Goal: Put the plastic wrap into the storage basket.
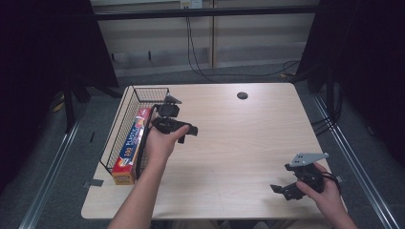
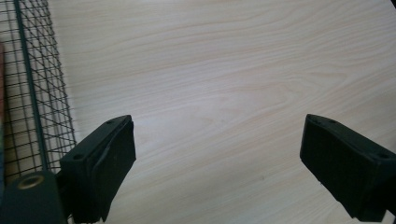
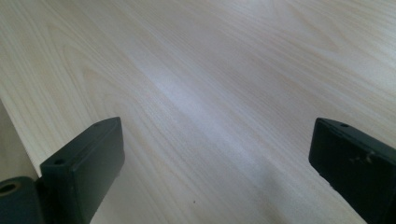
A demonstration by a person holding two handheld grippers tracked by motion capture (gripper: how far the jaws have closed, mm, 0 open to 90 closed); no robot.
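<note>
Where dark curtains flank it, a pale wooden table (image 1: 239, 143) stands on grey floor (image 1: 47, 191).

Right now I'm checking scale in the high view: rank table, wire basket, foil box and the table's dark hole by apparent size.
1. table
2. wire basket
3. foil box
4. dark hole

Evenly lit from above, bright on the pale wooden table (image 1: 239, 138), dark and murky in the curtained corners of the high view. Soft sheen on the wood ahead of the left gripper (image 2: 217, 168) and ahead of the right gripper (image 3: 219, 168). Faint shadows only. Slightly soft throughout, jaws near the lens blurred at their edges.
</note>
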